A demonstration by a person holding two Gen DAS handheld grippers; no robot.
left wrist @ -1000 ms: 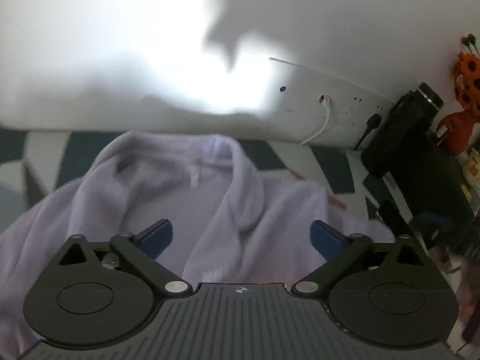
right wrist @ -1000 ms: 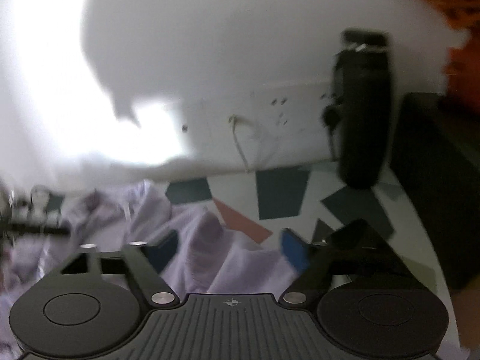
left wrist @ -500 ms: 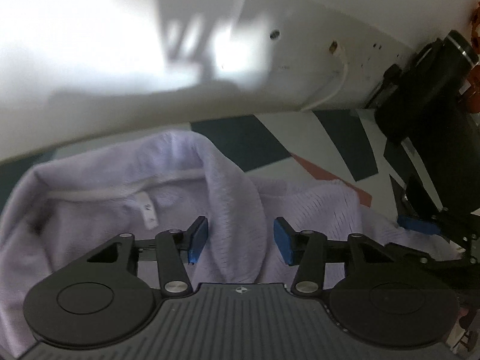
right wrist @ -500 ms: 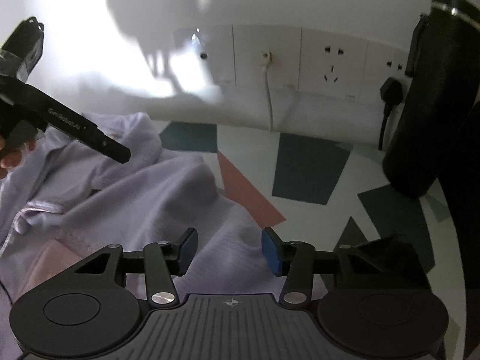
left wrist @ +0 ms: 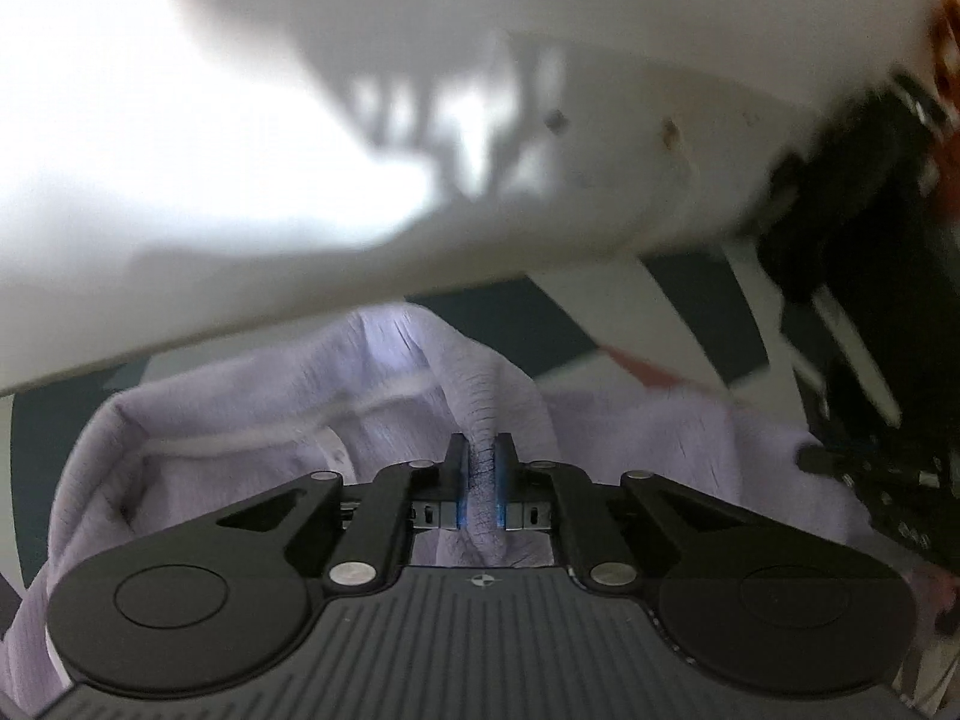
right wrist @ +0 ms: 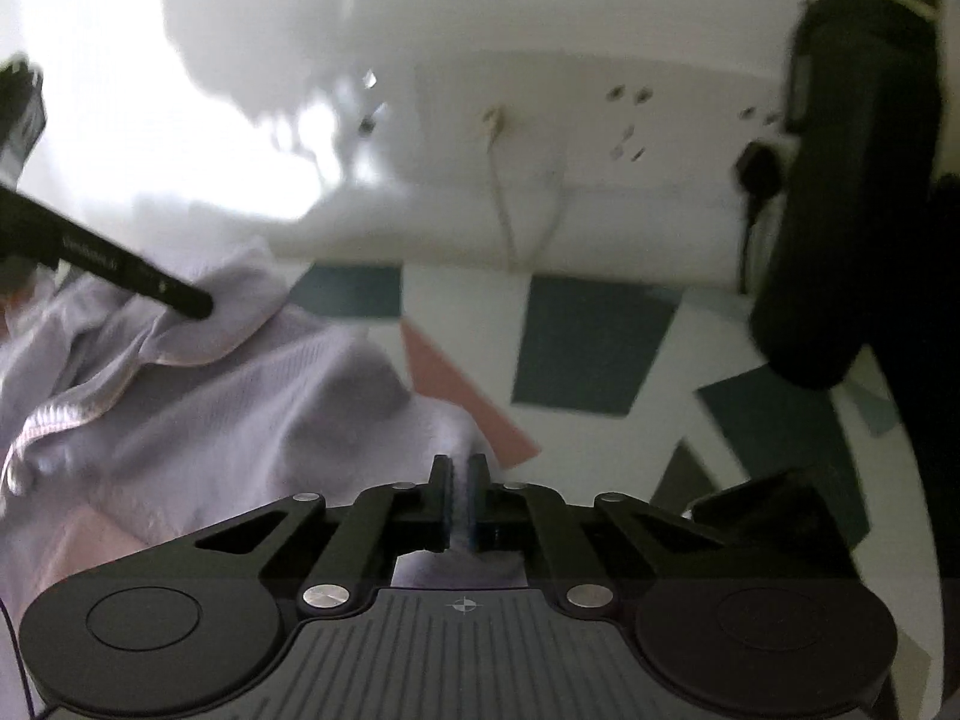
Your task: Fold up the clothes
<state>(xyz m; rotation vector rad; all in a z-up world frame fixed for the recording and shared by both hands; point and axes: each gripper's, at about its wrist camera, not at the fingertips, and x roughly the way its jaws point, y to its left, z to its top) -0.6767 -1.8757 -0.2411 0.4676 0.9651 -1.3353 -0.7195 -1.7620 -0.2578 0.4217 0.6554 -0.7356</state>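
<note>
A pale lilac garment (left wrist: 228, 456) lies crumpled on a white tabletop with teal and pink shapes. My left gripper (left wrist: 480, 450) is shut on a raised ridge of its fabric near the collar. In the right wrist view the same lilac garment (right wrist: 240, 420) spreads to the left, and my right gripper (right wrist: 459, 471) is shut on a pinch of cloth at its right edge. The left gripper's black finger (right wrist: 138, 285) shows there at far left, pressed into the collar fold. The right gripper's black body (left wrist: 876, 468) appears at the right of the left wrist view.
A white wall with a socket strip (right wrist: 600, 120) and a white cable (right wrist: 501, 198) stands just behind the table. A tall black bottle (right wrist: 852, 180) and a black plug (right wrist: 759, 171) sit at the back right. Bare patterned tabletop (right wrist: 588, 348) lies right of the garment.
Both grippers went from wide open to shut, each pinching a fold of the lilac garment. Both also moved forward and lower toward the cloth and the wall.
</note>
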